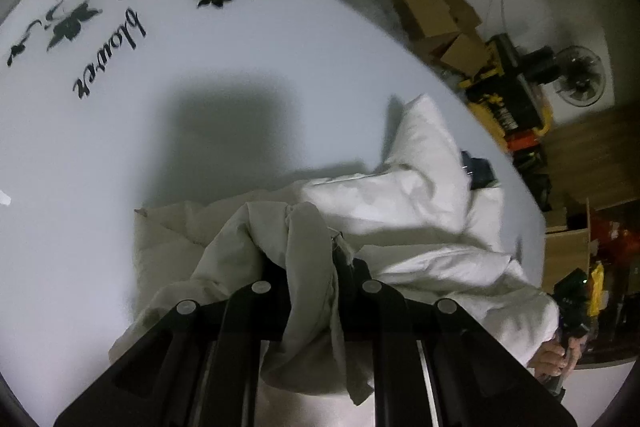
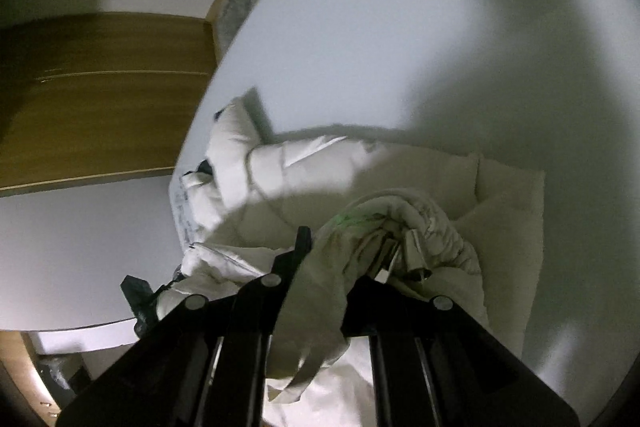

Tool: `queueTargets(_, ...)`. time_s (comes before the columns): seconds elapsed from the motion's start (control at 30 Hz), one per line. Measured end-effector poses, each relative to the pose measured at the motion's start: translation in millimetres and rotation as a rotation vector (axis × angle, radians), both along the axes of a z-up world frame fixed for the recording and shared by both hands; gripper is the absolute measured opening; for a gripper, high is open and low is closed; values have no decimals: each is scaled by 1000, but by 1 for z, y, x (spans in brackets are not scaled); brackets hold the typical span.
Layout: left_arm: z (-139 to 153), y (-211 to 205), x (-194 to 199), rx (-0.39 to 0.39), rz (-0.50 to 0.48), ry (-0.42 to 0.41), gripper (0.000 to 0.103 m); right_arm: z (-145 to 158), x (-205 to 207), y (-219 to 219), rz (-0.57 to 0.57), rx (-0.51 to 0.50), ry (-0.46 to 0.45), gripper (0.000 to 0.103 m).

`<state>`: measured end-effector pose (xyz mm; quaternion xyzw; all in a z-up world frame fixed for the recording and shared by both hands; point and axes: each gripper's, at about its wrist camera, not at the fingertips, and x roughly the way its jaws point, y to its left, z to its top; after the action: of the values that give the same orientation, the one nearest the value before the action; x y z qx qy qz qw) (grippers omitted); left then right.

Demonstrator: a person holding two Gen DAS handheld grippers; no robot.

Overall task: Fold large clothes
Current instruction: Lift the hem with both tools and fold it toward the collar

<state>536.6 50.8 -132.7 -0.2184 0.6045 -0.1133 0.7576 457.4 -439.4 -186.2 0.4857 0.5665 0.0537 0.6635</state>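
Over by the wall sit some brown cardboard boxes (image 1: 436, 15), stacked in a messy pile, and I cannot see what is in them. One more open box (image 1: 568, 247) stands close to the edge of the bench, with red and yellow things poking up beside it — too blurry to name. A dark fan (image 1: 580, 75) stands on the floor near the boxes. The big thing to fold is a puffy white jacket (image 1: 400, 199), soft and quilted like a pillow. It lies in a bunched heap on the white bench (image 1: 200, 131), near the edge closest to the person, with one fat sleeve sticking up and a bit of dark lining peeking out. The bench is round at the side and has black flower drawings and the word "flower" (image 1: 110, 55) printed on it, well apart from the jacket. The left claw (image 1: 316, 259) is squeezed tight on a fold of the jacket's pale cloth, which hangs down between its black arms. The right claw (image 2: 340, 263) is squeezed tight on another bunch of the jacket too — a crumpled edge with small silver snaps or a zip pull (image 2: 412, 251) showing in it. From the left side you can see a hand (image 1: 560, 359) holding the other tool at the far end of the jacket. Big dark shadows fall across the bench past the heap.
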Motion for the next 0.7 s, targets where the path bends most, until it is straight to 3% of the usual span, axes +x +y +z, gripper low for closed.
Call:
queueTargets(0.13,-18,7,6,-52,16,45,12,-13,3,-3,0,20,27,8)
queueTargets(0.37,-26,5,14,-53,-6,73,15,-17,4,-8,-19,49,34,7)
queueTargets(0.47,-21,16,15,-112,4,87,15,-11,-1,-11,-58,101,0,16)
queueTargets(0.5,-19,22,17,-151,17,100,18,-5,-6,-16,-73,128,-26,30)
queueTargets(0.53,-15,31,17,-205,42,109,27,1,-11,-22,-93,166,-57,41)
queueTargets(0.57,-11,35,16,-240,61,107,34,6,-12,-24,-110,189,-75,66)
queueTargets(0.6,-3,44,16,-291,96,90,57,14,-17,-30,-151,218,-104,83)
queueTargets(0.63,11,54,14,-326,136,53,80,21,-20,-34,-182,221,-116,85)
queueTargets(0.67,21,60,13,-324,159,20,89,34,-27,-42,-224,197,-139,85)
queueTargets(0.7,45,71,8,-288,200,-64,91,44,-31,-47,-243,174,-163,85)
